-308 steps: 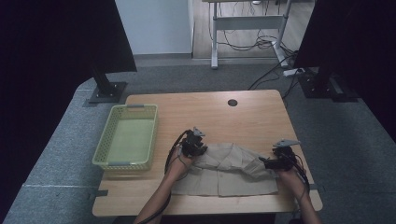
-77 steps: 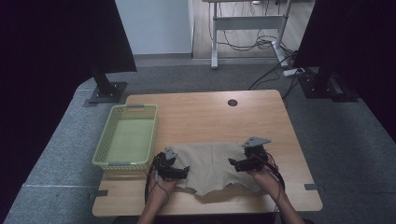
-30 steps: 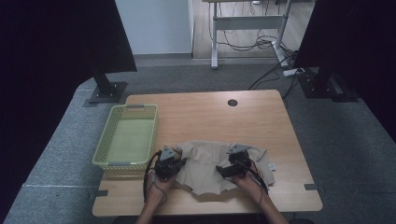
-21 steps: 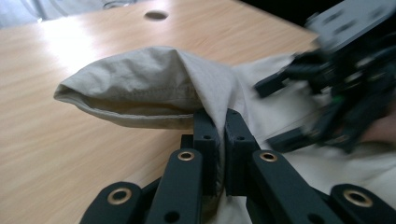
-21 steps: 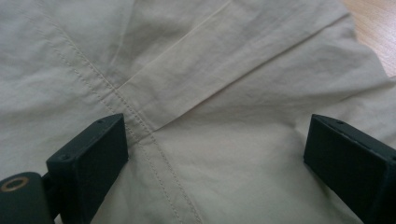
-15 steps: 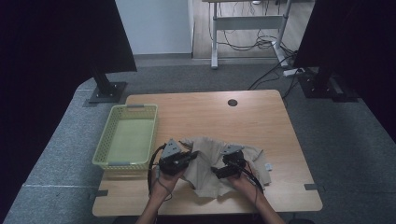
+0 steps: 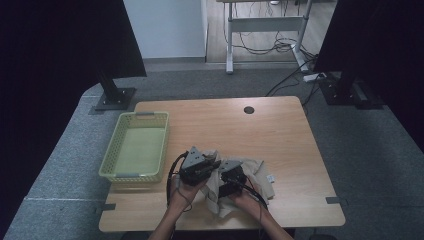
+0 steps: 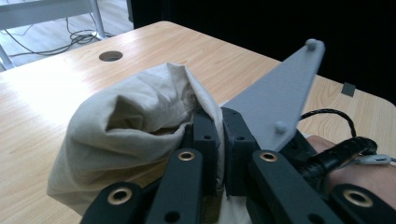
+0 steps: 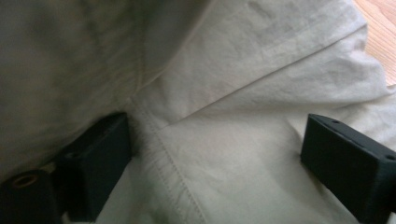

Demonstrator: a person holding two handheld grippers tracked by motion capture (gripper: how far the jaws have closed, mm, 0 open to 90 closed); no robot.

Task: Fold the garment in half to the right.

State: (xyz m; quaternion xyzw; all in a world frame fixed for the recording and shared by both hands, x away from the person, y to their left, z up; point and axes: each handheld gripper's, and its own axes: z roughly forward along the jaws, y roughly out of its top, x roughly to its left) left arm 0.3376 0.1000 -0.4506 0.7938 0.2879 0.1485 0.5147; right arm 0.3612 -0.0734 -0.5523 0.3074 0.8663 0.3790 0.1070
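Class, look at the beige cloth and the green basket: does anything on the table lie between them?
Nothing visible does. The beige cloth is bunched beside the green basket, with only bare table between them; the left claw is shut on the cloth.

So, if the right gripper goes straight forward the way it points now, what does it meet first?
Most likely the beige garment. The right gripper has its jaws wide apart, and the cloth lies directly between and ahead of them, very close. Whether the pads already touch it is hard to tell, but nothing else stands before the fabric.
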